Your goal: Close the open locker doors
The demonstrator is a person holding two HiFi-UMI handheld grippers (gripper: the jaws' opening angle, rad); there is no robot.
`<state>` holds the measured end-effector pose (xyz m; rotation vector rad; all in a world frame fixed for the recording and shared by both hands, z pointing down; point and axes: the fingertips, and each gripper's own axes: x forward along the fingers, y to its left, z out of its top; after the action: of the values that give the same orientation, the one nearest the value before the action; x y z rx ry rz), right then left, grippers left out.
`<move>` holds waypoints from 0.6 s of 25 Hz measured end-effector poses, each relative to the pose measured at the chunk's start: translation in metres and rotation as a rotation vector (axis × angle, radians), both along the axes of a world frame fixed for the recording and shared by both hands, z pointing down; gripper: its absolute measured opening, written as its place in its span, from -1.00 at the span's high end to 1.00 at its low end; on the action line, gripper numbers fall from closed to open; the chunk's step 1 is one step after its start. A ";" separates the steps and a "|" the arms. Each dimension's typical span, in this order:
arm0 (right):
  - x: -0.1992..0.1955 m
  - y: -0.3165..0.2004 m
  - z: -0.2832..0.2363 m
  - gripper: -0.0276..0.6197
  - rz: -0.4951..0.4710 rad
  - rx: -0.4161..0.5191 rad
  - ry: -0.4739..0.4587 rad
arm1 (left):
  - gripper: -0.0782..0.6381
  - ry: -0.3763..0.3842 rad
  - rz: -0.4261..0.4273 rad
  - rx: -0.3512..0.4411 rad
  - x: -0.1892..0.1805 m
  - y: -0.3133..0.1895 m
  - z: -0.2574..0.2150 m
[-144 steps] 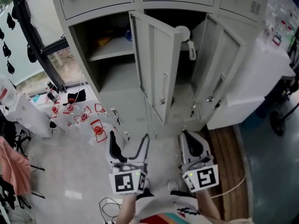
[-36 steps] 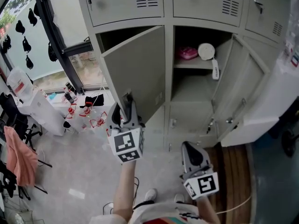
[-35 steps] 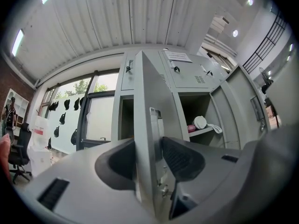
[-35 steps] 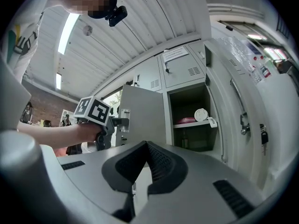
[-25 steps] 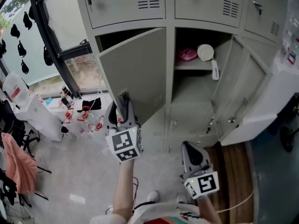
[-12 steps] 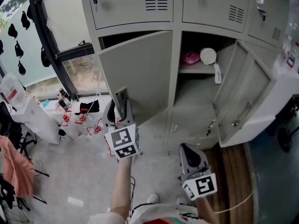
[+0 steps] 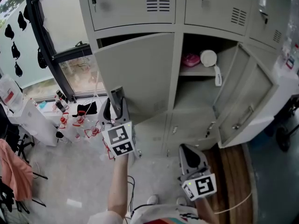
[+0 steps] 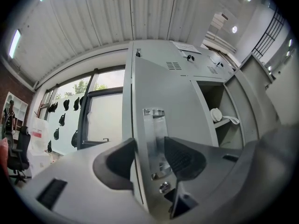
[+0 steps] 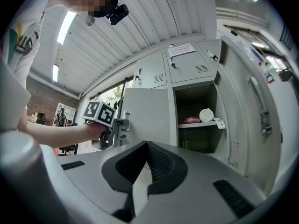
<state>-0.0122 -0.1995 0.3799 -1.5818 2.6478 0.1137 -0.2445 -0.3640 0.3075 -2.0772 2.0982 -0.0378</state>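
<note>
Grey door (image 7: 140,73), far face hidden, clamped at its handle (image 8: 154,125) by left gripper (image 8: 149,146) (right gripper (image 9: 146,148) pinched together).

Grey floor (image 7: 70,171), wood-plank strip (image 7: 233,167) at right. Black-framed window (image 7: 58,17) at left, daylight coming in. Ribbed white ceiling (image 8: 107,17) with strip lights (image 8: 15,43). Brick wall (image 9: 38,96) farther off. Pink cloth (image 7: 14,171) at left edge.

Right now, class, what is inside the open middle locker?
The locker has a shelf holding a pink thing and a round white thing, with a white tag hanging over the edge. The space behind them and below the shelf is too dark to read.
</note>
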 end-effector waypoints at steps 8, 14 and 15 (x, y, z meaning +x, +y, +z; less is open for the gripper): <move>-0.006 -0.007 0.001 0.90 0.001 -0.004 0.008 | 0.26 0.002 -0.005 -0.003 -0.008 -0.016 0.000; -0.006 -0.010 0.006 0.90 0.016 -0.021 0.017 | 0.19 -0.002 -0.017 -0.006 -0.017 -0.027 0.000; -0.006 -0.011 0.007 0.90 0.017 -0.025 0.019 | 0.18 -0.002 -0.016 -0.007 -0.018 -0.030 0.000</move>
<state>-0.0178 -0.2102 0.3866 -1.6198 2.6605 0.0969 -0.2624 -0.3935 0.3072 -2.0639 2.1162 -0.0502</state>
